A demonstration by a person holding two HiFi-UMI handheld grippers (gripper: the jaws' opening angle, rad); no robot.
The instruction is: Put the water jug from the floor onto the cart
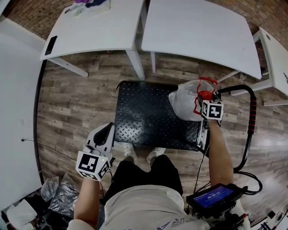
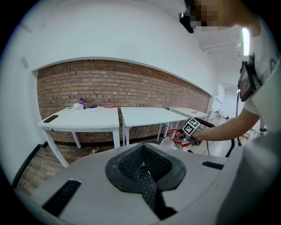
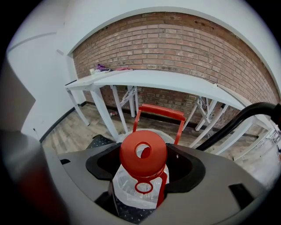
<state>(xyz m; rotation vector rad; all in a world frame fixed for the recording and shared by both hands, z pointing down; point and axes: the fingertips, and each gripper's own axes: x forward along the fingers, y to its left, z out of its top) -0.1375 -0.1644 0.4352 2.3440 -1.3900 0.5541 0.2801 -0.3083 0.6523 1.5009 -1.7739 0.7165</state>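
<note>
Right gripper (image 1: 204, 100) clamps water jug (image 1: 184, 104) neck over cart (image 1: 144, 112) right edge; left gripper (image 1: 105, 133) closed, empty, off cart's near-left corner.

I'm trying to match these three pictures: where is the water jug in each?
Head view: water jug right of centre, over the cart's right end.
Left gripper view: small, just right of centre.
Right gripper view: low centre, red cap between the jaws.
Shared landmark: the brick wall.

The cart (image 1: 144, 114) stands on the wood floor (image 1: 72, 108) at my feet, with the water jug (image 1: 184, 104) at the cart's handle end.
</note>
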